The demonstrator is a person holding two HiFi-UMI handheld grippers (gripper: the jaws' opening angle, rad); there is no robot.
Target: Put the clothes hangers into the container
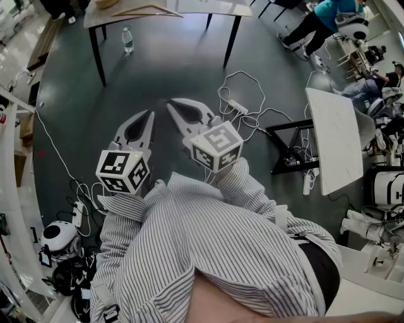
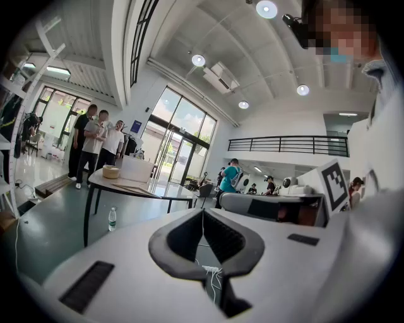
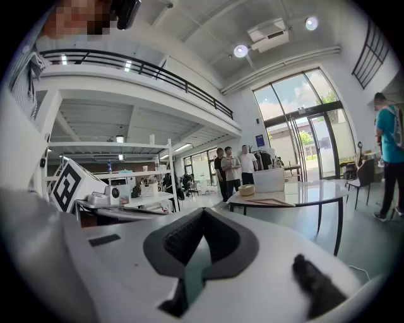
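Wooden clothes hangers (image 1: 146, 10) lie flat on a round-cornered table (image 1: 189, 7) far ahead of me; they also show in the left gripper view (image 2: 135, 187) and the right gripper view (image 3: 269, 202). A white box (image 2: 136, 169) stands on that table beside a small round basket (image 2: 111, 171). My left gripper (image 1: 150, 113) and right gripper (image 1: 172, 103) are held side by side in the air over the dark floor, well short of the table. Both are shut with nothing between the jaws. The left gripper's (image 2: 203, 211) tips meet, and so do the right gripper's (image 3: 203, 211).
A water bottle (image 1: 127, 39) stands on the floor by a table leg. Cables and a power strip (image 1: 238, 106) lie on the floor ahead right, next to a white tabletop on a black frame (image 1: 338, 139). Three people (image 2: 95, 135) stand beyond the table.
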